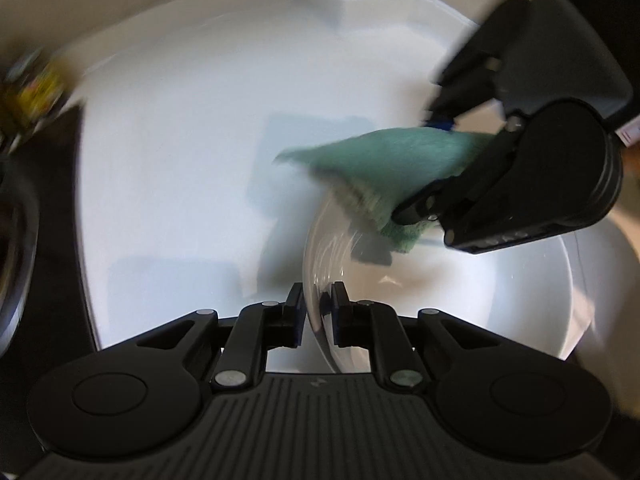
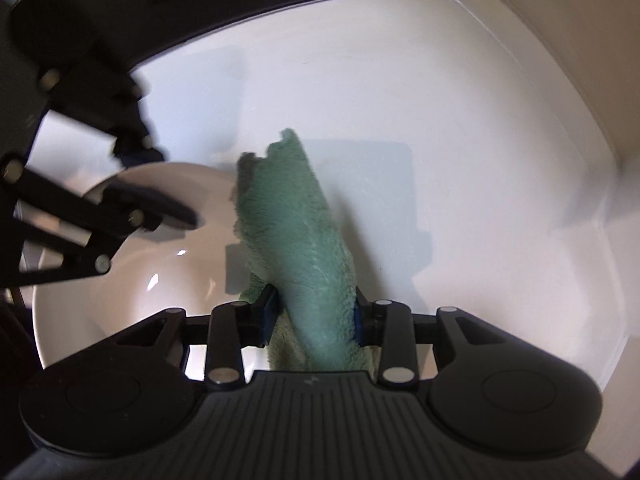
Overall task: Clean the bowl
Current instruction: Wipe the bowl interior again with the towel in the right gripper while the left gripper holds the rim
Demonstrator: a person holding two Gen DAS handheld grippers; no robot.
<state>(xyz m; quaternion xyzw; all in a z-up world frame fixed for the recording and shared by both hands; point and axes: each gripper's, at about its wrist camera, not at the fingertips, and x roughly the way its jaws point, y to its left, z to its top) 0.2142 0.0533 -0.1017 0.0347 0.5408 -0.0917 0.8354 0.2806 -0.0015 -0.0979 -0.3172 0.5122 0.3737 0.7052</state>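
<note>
1. The bowl (image 1: 460, 300) is pinched at its rim by the left gripper (image 1: 316, 316), jaws narrow on the wall.
2. A green cloth (image 2: 296, 232) is clamped in the right gripper (image 2: 314, 312), its free end draped over the bowl's rim.
3. Wiping is judged under way; the rim grip should be kept firm and the cloth pressed inside, around the wall.
4. A white sink (image 1: 180, 140) lies beneath; a dark counter (image 2: 120, 20) borders it.
</note>
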